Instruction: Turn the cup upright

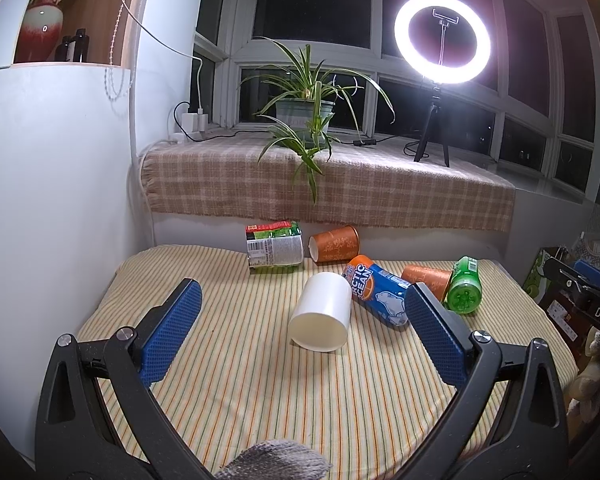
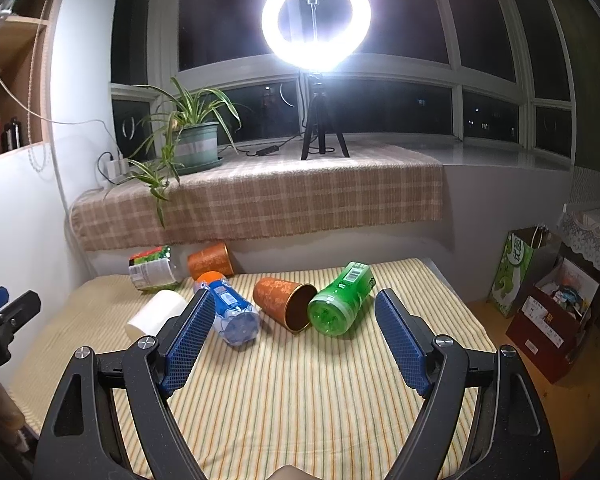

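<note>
A white cup (image 1: pixel 321 317) lies on its side on the striped table (image 1: pixel 260 400), between the fingers of my open left gripper (image 1: pixel 304 300) and a little beyond them; it also shows in the right wrist view (image 2: pixel 156 314). An orange cup (image 2: pixel 284 302) lies on its side with its mouth facing me, just beyond my open, empty right gripper (image 2: pixel 294 308); it also shows in the left wrist view (image 1: pixel 427 278). A second orange cup (image 1: pixel 335 244) lies on its side at the table's back (image 2: pixel 211 266).
Lying on the table: a blue bottle (image 1: pixel 380 290), a green bottle (image 1: pixel 465 286) and a green-labelled jar (image 1: pixel 274 244). Behind stands a sill with checked cloth (image 1: pixel 340 184), a potted plant (image 1: pixel 306 110) and a ring light (image 1: pixel 442 38). Boxes and a bag (image 2: pixel 540 292) sit to the right.
</note>
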The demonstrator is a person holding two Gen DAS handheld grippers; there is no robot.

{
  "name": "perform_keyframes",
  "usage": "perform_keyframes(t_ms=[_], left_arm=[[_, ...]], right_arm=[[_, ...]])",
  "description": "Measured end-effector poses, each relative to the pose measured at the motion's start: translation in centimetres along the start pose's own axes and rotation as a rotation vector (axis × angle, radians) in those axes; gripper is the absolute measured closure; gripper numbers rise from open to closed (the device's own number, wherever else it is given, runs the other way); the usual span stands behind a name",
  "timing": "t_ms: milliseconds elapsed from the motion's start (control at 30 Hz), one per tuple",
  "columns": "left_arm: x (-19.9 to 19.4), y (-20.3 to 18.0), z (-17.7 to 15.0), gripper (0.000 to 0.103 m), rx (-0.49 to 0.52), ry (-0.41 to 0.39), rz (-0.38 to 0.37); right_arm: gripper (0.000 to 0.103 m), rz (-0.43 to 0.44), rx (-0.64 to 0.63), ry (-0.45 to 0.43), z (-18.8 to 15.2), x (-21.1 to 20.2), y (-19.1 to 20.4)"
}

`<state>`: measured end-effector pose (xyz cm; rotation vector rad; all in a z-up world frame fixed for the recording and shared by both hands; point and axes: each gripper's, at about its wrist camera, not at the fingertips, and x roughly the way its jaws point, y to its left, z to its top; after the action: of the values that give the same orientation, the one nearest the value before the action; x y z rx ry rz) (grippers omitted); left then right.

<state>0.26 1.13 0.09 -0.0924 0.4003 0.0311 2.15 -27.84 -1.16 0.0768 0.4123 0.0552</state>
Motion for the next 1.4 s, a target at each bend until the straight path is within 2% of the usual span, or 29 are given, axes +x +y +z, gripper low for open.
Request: perform_keyframes(t_ms=[333,500,867,1100,1400], left_arm=[[-0.4,0.3,0.3,0.000,-0.002,0.004,0.001],[-0.1,0.6,-1.5,0.000,-0.003,0.012,0.004],[0.6,0.7,-1.5,0.000,0.002,0.030,0.004],[3.0,2.2,-0.8,0.000,0.024,0.108,-0.030],[10.0,3.2,1.0,0.000,0.007,0.356,-0.207]], right_arm=[[0.021,0.001,-0.002,0.019,-0.2,0.5,0.2],[0.021,0.004,0.001,0.031,-0.4,0.8,0.4],[0.021,0.005,0.005,0.053,-0.8,1.3,0.4],[0.021,-0.007,0.011,0.068,-1.1,1.5,0.1],[0.021,-0.039,0.041,0.104,-2.6,1.6,-1.3]])
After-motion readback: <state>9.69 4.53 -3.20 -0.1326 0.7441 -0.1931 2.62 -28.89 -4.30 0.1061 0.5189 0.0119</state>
